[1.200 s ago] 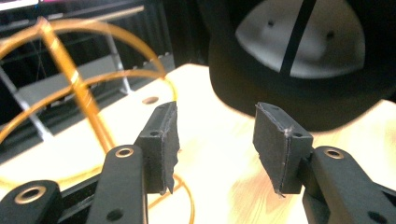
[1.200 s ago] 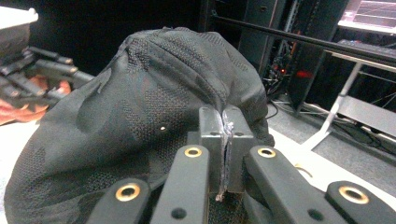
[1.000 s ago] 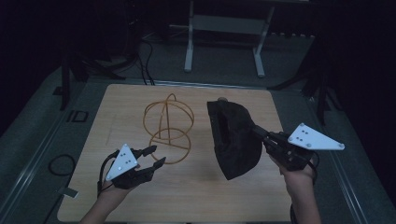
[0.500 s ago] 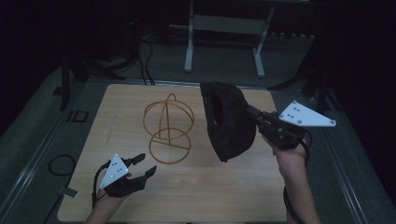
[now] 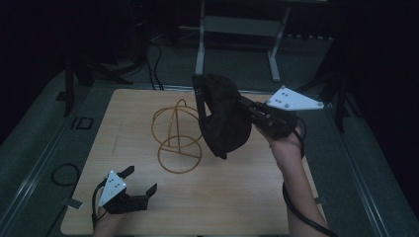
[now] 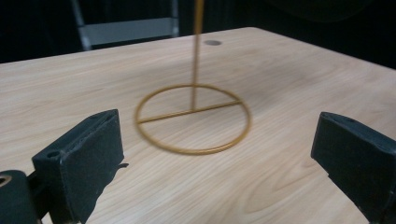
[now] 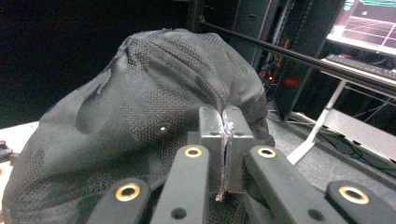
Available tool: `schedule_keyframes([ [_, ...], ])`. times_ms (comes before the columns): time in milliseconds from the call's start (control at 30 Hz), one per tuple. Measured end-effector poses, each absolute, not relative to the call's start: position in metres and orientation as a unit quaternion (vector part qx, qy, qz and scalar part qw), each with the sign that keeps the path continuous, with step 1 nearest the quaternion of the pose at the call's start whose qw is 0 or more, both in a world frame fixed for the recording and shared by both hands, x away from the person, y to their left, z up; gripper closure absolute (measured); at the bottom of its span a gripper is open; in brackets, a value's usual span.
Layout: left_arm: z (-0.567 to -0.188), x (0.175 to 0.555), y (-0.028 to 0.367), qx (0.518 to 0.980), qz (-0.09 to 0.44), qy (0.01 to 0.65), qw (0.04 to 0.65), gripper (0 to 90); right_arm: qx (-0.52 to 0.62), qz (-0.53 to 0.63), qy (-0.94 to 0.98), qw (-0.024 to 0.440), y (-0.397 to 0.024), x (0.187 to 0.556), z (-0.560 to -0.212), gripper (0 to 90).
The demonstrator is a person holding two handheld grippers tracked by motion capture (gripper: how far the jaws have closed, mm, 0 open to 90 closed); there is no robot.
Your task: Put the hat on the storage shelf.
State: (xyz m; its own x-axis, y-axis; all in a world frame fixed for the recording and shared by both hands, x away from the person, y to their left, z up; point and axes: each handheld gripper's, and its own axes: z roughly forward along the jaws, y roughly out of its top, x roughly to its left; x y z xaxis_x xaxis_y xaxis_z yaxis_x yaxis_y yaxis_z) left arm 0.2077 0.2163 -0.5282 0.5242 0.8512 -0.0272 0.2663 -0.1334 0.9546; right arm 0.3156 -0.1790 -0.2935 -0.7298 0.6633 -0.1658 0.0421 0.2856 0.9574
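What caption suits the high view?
Right gripper lifts a black cap beside a wire stand; left gripper open.

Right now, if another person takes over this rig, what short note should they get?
Left claw: open, nothing between its jaws, which have just been opening; low over the near left of the table.
Right claw: shut on the black cap, held up in the air beside the wire stand.
Done: cap is picked up.
Left, as it seems: put the cap on the stand's top loops; steady the base ring if needed.
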Motion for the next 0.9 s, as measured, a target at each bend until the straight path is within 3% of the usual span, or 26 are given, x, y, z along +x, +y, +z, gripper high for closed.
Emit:
schedule_keyframes([
  [900,-0.541,0.21,0.227,0.682,0.298,0.417,0.522,2.7,0.204,0.521,0.799,0.221,-0.095,0.341,-0.322,88.9],
])
